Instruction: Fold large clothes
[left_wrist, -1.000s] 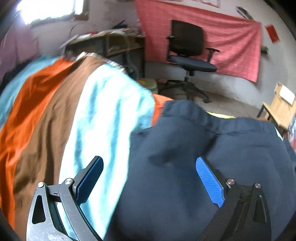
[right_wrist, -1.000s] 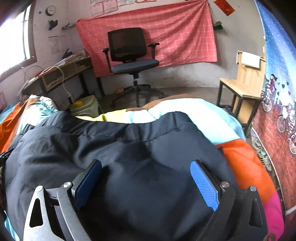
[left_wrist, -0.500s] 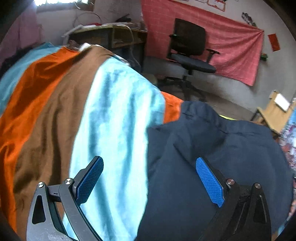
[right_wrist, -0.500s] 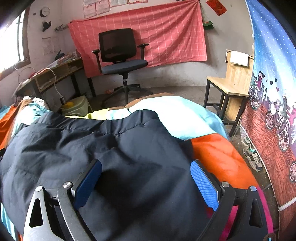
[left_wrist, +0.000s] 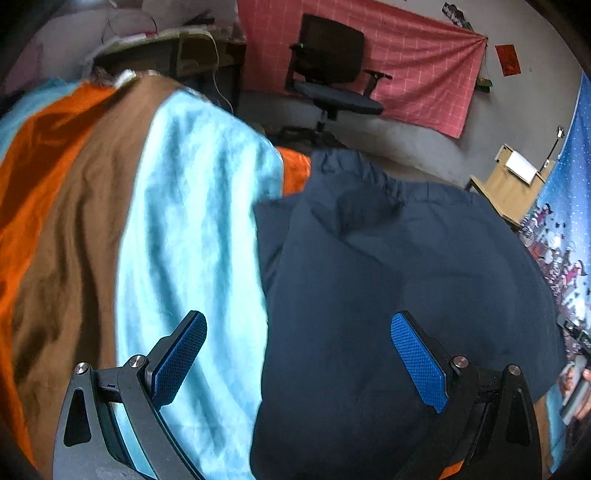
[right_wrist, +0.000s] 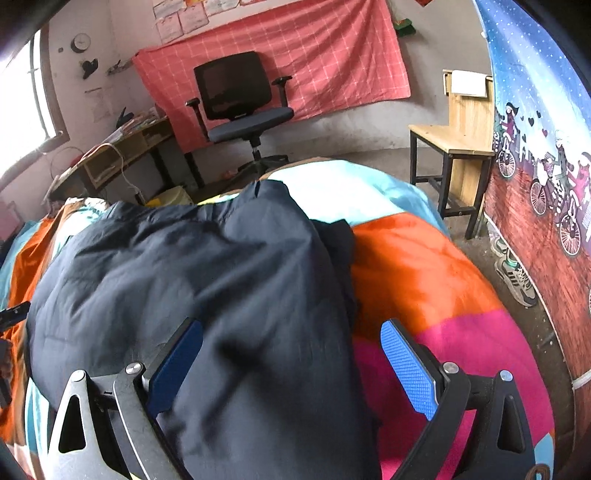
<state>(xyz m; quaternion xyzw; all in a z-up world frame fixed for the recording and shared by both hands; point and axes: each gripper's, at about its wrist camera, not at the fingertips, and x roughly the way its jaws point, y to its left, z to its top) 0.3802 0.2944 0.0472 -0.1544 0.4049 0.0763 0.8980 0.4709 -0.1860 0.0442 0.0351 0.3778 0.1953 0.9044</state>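
A navy garment (left_wrist: 399, 280) lies spread on a striped bedspread (left_wrist: 184, 229), with the left gripper (left_wrist: 299, 354) poised over its left edge and the right gripper (right_wrist: 291, 354) over its right edge, both spread wide, holding nothing.

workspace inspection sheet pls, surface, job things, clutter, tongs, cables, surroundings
Surface: striped bedspread in orange, brown, light blue and pink covers the work surface.
Job's things: dark navy garment lies spread on the bedspread, rumpled, gathered hem toward the far edge.
Clutter: nothing seen on the bedspread besides the garment.
Tongs: left tongs open over the garment's left edge; right tongs open over its right edge; neither grips cloth.
Cables: white cable hangs off the desk.
Surroundings: office chair before a red wall cloth, wooden chair, sneakers on the floor.
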